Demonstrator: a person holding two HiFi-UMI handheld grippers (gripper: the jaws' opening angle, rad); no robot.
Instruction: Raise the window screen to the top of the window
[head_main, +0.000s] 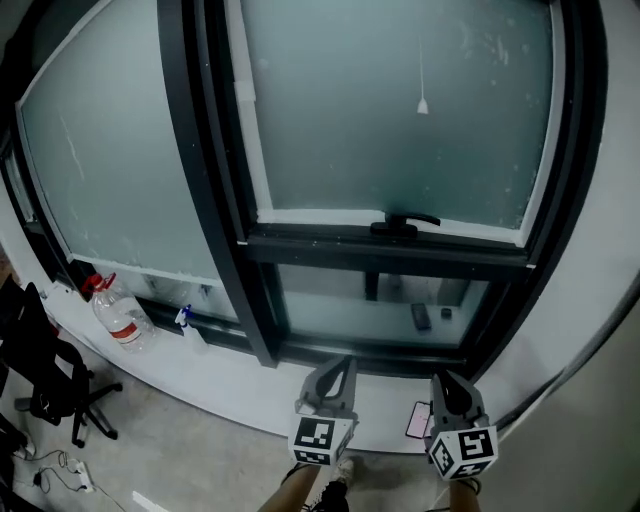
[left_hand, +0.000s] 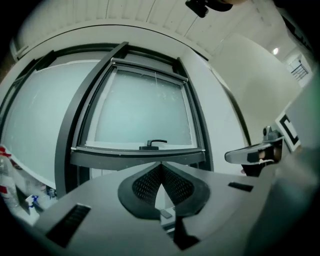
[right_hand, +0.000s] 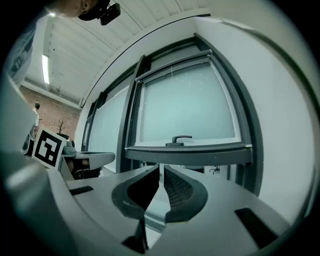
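Left gripper and right gripper sit closed and empty at bottom centre, below the window handle; bottle at lower left.

Your left hand-held gripper, grey with black mesh pads, has its jaws closed together, empty. Beyond it stands a frosted pale window in a black frame, with a black lever handle on its lower rail.

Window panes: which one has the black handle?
The right pane; its handle sits on the bottom rail, a pull cord hangs above. The left pane has neither.
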